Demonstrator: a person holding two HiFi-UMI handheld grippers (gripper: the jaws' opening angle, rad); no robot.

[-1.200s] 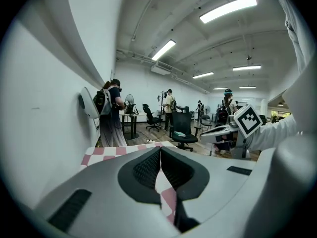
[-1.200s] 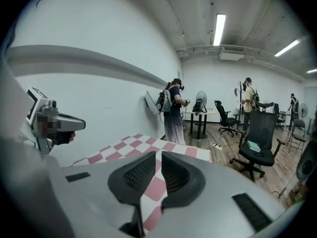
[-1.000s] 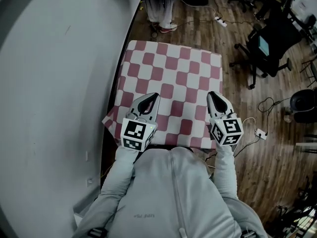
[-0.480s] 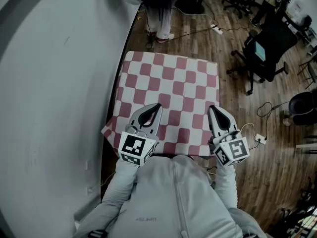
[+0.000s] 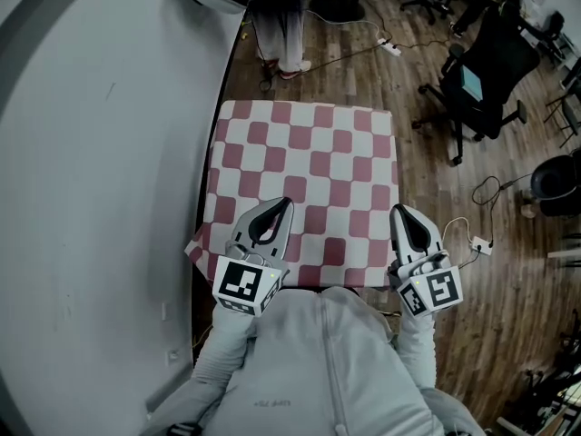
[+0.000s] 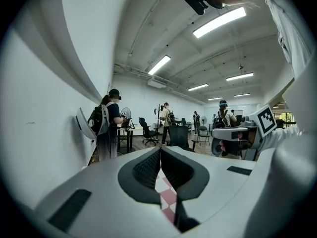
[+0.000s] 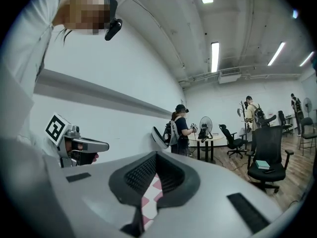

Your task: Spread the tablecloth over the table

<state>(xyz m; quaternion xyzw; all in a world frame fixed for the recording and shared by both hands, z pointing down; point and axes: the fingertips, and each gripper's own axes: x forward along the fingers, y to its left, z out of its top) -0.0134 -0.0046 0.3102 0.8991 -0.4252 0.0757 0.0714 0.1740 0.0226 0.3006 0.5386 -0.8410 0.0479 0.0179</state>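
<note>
Tablecloth [image 5: 309,157] lies flat, left edge close along the wall [image 5: 100,171], open floor [image 5: 440,198] beyond its right edge. Left gripper [image 5: 283,203] and right gripper [image 5: 401,210] over the near edge, jaws together, empty.

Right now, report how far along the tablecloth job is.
Done: the checkered tablecloth lies spread flat, with no bare top showing. In hand: nothing; the left gripper and right gripper hover over its near edge, jaws shut and empty. Left: probably only tidying, since the near left corner juts out askew past the edge.
</note>
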